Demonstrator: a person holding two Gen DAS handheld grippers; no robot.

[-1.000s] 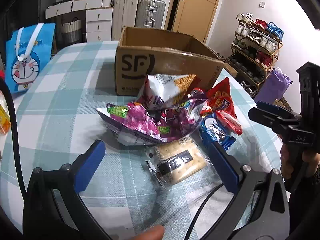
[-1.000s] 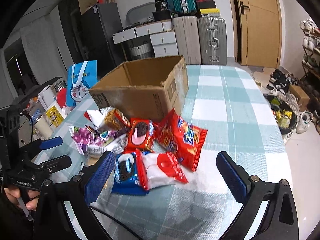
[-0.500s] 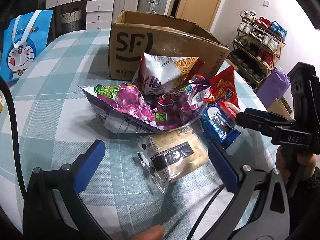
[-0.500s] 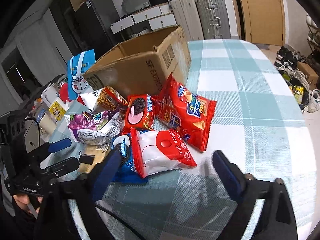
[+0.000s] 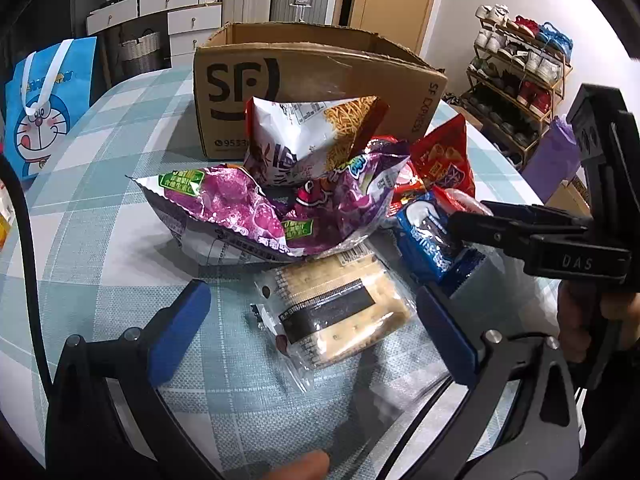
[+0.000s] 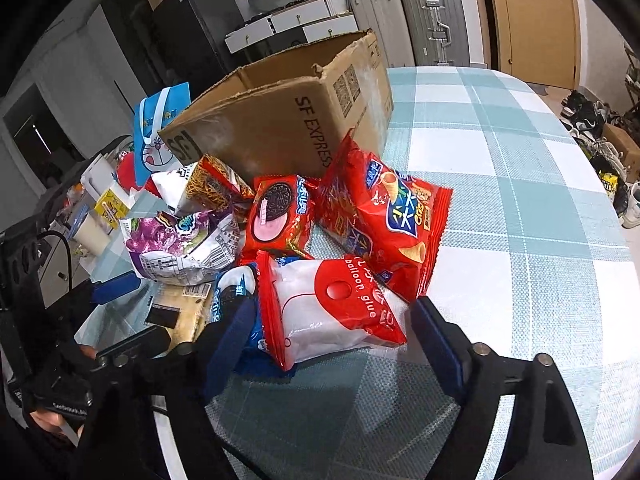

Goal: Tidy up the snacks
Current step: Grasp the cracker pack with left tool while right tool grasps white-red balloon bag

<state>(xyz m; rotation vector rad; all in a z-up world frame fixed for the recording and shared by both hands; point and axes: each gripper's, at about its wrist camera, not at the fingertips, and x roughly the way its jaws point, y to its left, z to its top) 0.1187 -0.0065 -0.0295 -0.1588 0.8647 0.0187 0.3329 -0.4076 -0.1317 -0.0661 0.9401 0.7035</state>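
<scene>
A pile of snack packets lies on the checked tablecloth in front of an open cardboard box [image 5: 320, 92] [image 6: 280, 128]. My left gripper [image 5: 312, 320] is open, and a clear cracker packet [image 5: 340, 312] lies on the table between its blue fingers, untouched. My right gripper [image 6: 334, 336] straddles a white-and-red packet [image 6: 332, 308]. Its jaws are closing, and the pads stand just beside the packet without pressing it. A blue Oreo packet [image 6: 236, 284] lies under the right gripper's left finger. Behind are a purple bag [image 5: 256, 208], a noodle snack bag [image 5: 312, 136], a red Oreo packet [image 6: 280, 212] and a red crisps bag [image 6: 392, 216].
A blue cartoon gift bag [image 5: 44, 108] stands at the table's left side. The right gripper [image 5: 460, 220] reaches into the left wrist view from the right, held by a hand. Suitcases [image 5: 280, 0], drawers and a shoe rack [image 5: 520, 80] stand beyond the table. Bare tablecloth [image 6: 520, 200] spreads to the right.
Both grippers have sunk closer to the pile. The right gripper's fingers have drawn in around the white-and-red packet. The cracker packet now sits between the left fingers.
</scene>
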